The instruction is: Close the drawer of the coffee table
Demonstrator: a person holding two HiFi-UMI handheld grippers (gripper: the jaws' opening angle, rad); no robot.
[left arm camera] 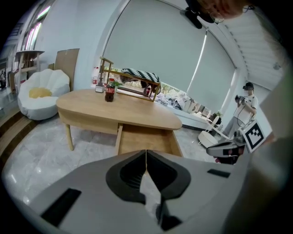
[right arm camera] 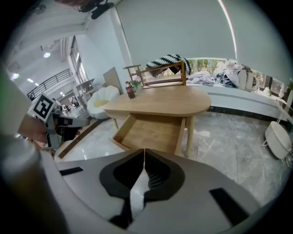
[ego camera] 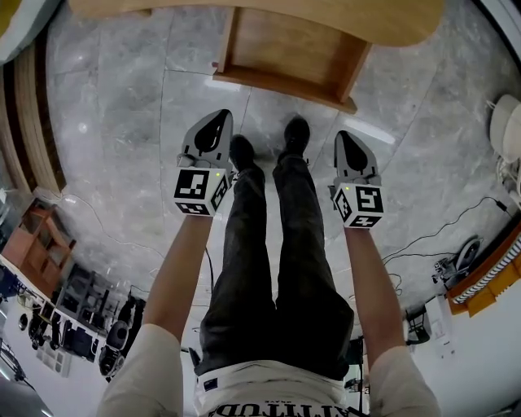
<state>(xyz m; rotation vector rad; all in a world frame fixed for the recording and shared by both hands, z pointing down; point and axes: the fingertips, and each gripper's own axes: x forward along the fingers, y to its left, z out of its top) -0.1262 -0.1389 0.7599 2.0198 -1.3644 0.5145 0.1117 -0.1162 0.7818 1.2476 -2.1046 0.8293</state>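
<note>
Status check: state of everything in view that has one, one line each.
drawer: open, pulled well out of the coffee table, nothing visible inside
left gripper: jaws shut, empty, clear of the drawer
right gripper: jaws shut, empty, clear of the drawer
bottle: upright on the tabletop

The table [ego camera: 391,20] [left arm camera: 114,107] [right arm camera: 160,103] is of light wood, with a long top rounded at the ends and slim legs, and it stands on a grey stone-patterned floor [ego camera: 122,122]. Its drawer [ego camera: 285,57] [left arm camera: 146,139] [right arm camera: 153,132] is pulled far out from under the top's long edge, a shallow open box of the same wood with its flat bottom and low side walls in plain sight. The drawer hangs clear of the floor, its front board farthest from the table.
</note>
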